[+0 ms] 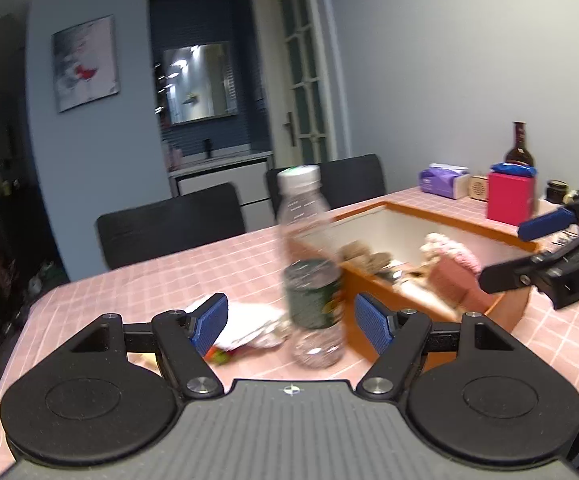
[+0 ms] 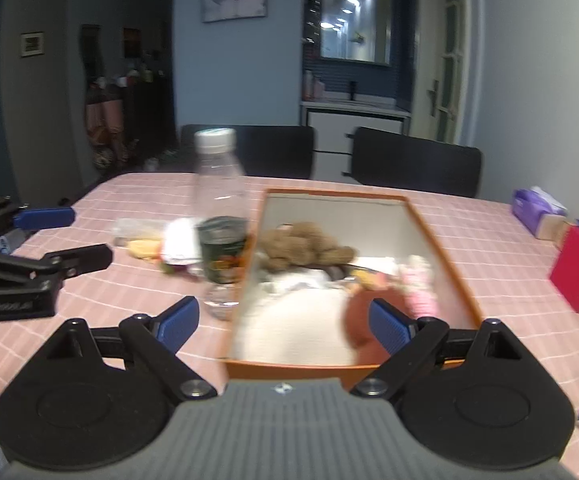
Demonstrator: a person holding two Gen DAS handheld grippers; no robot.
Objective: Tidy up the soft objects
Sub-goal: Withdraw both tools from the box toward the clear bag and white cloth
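A dining room with blue-grey walls and dark chairs surrounds a table [image 2: 469,232] under a pink checked cloth. Mid-frame in the right wrist view lies the largest task item, an orange-rimmed box [image 2: 443,258] already holding a brown plush toy [image 2: 303,246], a white cushion-like piece [image 2: 293,328] and a small pink knitted toy [image 2: 421,286]. Just left of the box stands a clear plastic bottle [image 2: 221,216], with a crumpled white wrapper pile [image 2: 179,240] at its base. The right gripper [image 2: 285,324] hangs over the box's near end, fingers spread and empty; the left gripper [image 1: 291,322], likewise agape, frames the bottle's foot. Judging by this, a fetch is beginning: the wrapper pile beside the bottle looks next, needing a low reach past it.
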